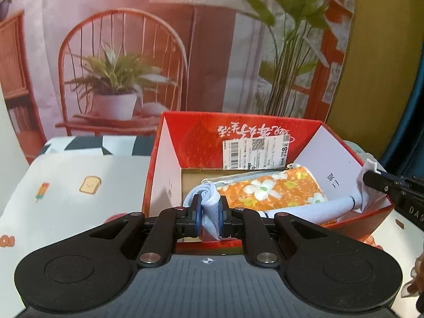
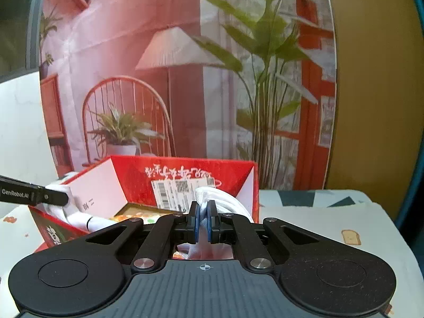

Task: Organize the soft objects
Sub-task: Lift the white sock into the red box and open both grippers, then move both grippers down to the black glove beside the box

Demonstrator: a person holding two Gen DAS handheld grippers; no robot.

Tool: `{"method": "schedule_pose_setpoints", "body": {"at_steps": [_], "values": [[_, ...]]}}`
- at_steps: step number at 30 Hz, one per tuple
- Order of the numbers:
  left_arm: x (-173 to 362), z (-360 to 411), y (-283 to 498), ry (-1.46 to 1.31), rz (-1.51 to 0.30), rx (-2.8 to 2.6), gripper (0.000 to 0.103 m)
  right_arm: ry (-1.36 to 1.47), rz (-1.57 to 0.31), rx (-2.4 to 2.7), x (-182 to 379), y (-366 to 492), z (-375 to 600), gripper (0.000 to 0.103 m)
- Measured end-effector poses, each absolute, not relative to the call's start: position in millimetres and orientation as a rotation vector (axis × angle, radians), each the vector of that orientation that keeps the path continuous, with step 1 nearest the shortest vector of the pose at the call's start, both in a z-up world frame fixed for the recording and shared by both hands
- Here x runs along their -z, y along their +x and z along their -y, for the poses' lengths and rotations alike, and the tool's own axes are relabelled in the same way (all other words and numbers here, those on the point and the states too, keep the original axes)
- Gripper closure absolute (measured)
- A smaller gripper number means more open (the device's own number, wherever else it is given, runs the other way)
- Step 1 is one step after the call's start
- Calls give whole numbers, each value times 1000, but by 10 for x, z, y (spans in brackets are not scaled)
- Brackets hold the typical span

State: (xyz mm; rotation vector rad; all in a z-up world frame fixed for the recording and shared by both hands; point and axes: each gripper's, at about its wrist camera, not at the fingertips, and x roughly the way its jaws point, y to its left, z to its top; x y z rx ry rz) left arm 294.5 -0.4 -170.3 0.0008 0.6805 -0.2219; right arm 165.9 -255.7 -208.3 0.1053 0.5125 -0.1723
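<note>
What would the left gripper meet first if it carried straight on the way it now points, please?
Probably the orange floral pouch lying in the red box. The left gripper, shut on the pale blue cloth, points down into the box just left of the pouch; depth is unclear, so possibly the box floor.

Both devices are showing matte black linkage arms with round silver bolts and small red pivot caps. The left gripper (image 1: 209,213) and the right gripper (image 2: 203,221) are wearing blue pads, behind them a ribbed grey plate bearing a white crosshair mark.
</note>
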Motion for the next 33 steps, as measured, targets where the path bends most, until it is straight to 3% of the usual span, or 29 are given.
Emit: {"method": "schedule_pose_setpoints", "body": {"at_steps": [4,6,7,10,12,15,17,20,27,33], "values": [[1697,6,2953,8,-670,264,77,120,-537,163,2122,1694,2524,96],[1678,14,2922,24,-656,269,47,124,-538,153,2127,1687,2505,93],[1656,27,2896,29,-639,273,43,119,-535,153,2125,1678,2490,89],[1591,51,2775,47,-582,281,29,99,-512,151,2094,1621,2425,73],[1562,69,2677,58,-556,282,14,95,-499,152,2068,1569,2381,62],[1535,87,2498,76,-521,285,0,91,-471,153,2039,1443,2285,40],[1539,95,2411,89,-531,289,0,88,-457,160,2020,1357,2217,20],[1577,69,2273,110,-561,294,0,95,-431,153,1989,1208,2126,0],[1850,-67,1817,114,-619,316,0,115,-426,105,1986,777,1957,0],[2175,-182,1524,60,-691,299,0,113,-540,67,2252,471,1780,0]]}}
